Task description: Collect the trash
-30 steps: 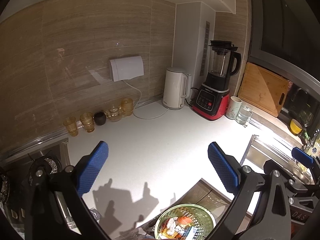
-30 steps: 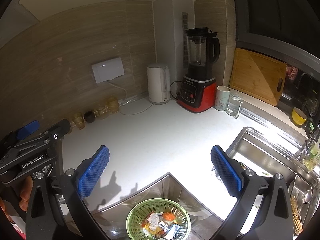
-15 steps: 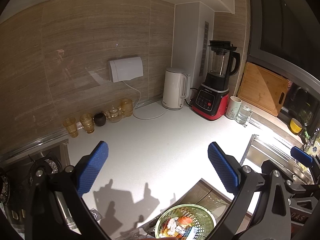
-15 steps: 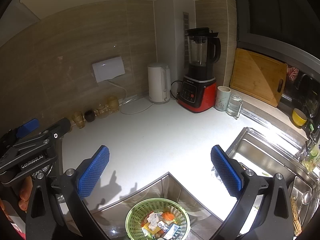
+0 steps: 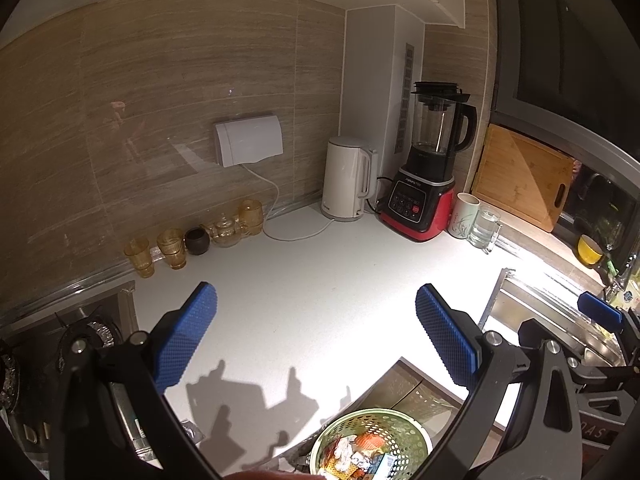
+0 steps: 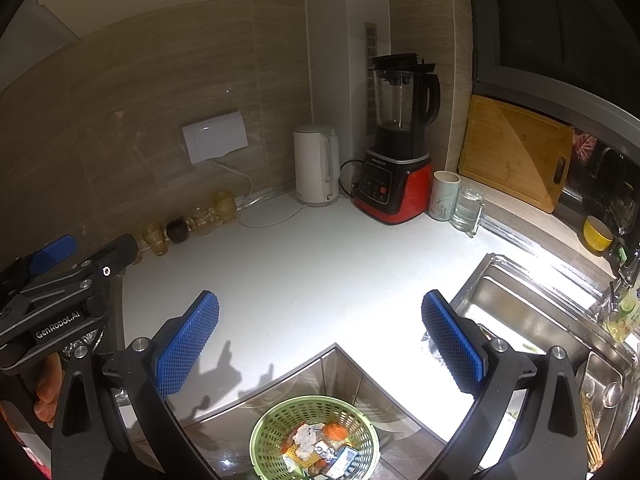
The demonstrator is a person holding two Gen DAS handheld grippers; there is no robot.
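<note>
A green perforated basket (image 6: 264,436) on the floor below the counter corner holds crumpled paper, wrappers and orange scraps; it also shows in the left wrist view (image 5: 416,436). My left gripper (image 5: 316,336) is open and empty above the white counter (image 5: 304,304). My right gripper (image 6: 320,340) is open and empty, above the counter's front corner and the basket. The left gripper's body shows at the left of the right wrist view (image 6: 52,300). No loose trash shows on the counter.
Along the back wall stand amber glasses (image 5: 172,246), a white kettle (image 5: 346,178), a red blender (image 5: 424,184), a mug (image 5: 464,210) and a glass mug (image 5: 484,226). A steel sink (image 6: 520,312) is at the right, a gas hob (image 5: 84,332) at the left.
Both grippers have stayed open and nearly still; the views have shifted only slightly.
</note>
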